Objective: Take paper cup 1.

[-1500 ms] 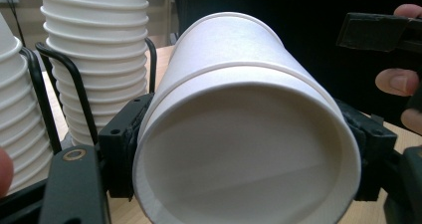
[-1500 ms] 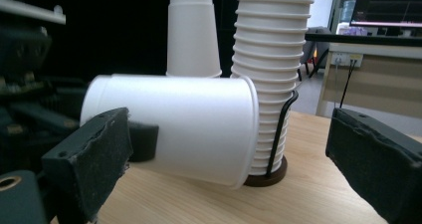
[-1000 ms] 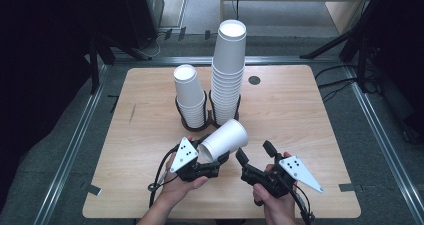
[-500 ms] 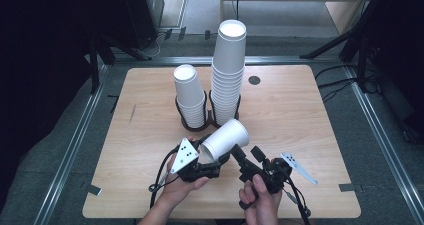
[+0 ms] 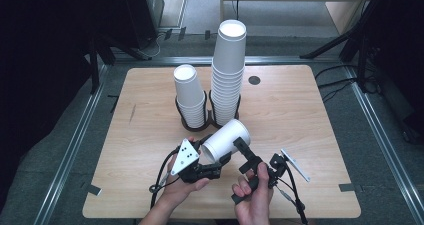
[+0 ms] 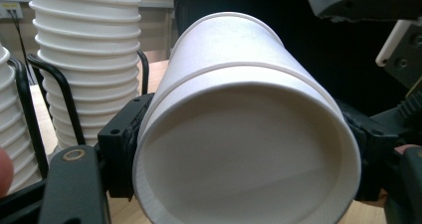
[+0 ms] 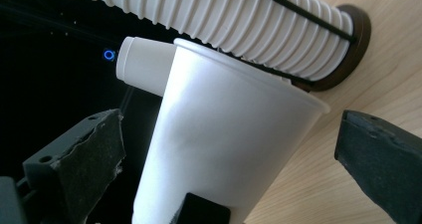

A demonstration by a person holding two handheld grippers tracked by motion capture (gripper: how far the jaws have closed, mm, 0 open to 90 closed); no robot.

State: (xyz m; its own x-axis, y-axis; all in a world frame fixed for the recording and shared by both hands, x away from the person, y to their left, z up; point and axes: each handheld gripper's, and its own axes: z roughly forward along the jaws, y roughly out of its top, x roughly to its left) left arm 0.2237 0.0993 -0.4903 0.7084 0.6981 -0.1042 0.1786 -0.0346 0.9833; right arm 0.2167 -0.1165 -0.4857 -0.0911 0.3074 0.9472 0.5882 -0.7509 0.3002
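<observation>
Left claw clamped on a white paper cup, pads pinching the cup near its open rim. In the left gripper view the cup mouth faces the camera, black pads pressed against its sides. Cup is tilted, base pointing toward 1 o'clock from the left hand in the high view, held off the worktop.

Right claw wide open; jaws have just been opening. In the right gripper view the cup sits between the two spread pads, neither one pressing on it. Right hand sits at about 4 o'clock from the cup in the high view, the claw's upper jaw just beside the cup's base end.

Cup location: near-centre of the worktop, just at 6 o'clock of the two cup holders.

Behind it: tall cup stack in a black wire holder at 12 o'clock from the held cup, short cup stack in a second holder at 11 o'clock. The two holders stand touching side by side. Small dark round disc on the worktop at 3 o'clock of the tall stack, well apart from the held cup.
</observation>
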